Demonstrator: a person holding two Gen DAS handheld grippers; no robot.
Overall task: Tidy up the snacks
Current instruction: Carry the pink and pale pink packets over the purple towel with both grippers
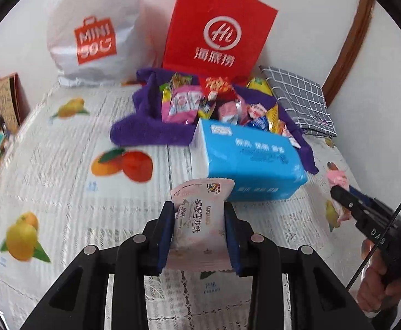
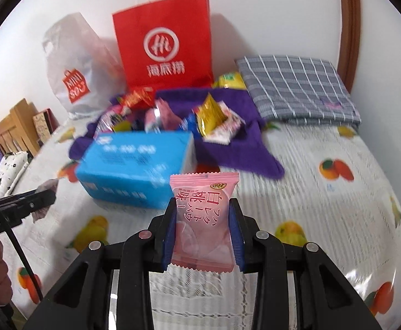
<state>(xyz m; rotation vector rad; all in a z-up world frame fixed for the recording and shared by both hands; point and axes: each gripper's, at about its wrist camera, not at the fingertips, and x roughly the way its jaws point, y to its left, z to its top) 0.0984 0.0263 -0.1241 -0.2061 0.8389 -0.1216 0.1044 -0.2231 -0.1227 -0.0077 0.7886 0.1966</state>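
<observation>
My left gripper (image 1: 199, 214) is shut on a pale pink-and-white snack packet (image 1: 200, 220), held above the bed in front of a blue tissue pack (image 1: 248, 162). My right gripper (image 2: 203, 211) is shut on a pink peach snack packet (image 2: 204, 220). It also shows at the right of the left wrist view (image 1: 340, 192). A pile of mixed snack packets (image 1: 214, 104) lies on a purple cloth (image 1: 148, 132) behind the tissue pack. The pile shows in the right wrist view too (image 2: 173, 115).
A red paper bag (image 1: 217, 33) and a white Miniso plastic bag (image 1: 93, 33) stand against the wall. A folded grey checked cloth (image 1: 299, 99) lies at the right. The bed cover (image 1: 63, 165) has a fruit print. A wooden headboard (image 2: 10, 126) is at the left.
</observation>
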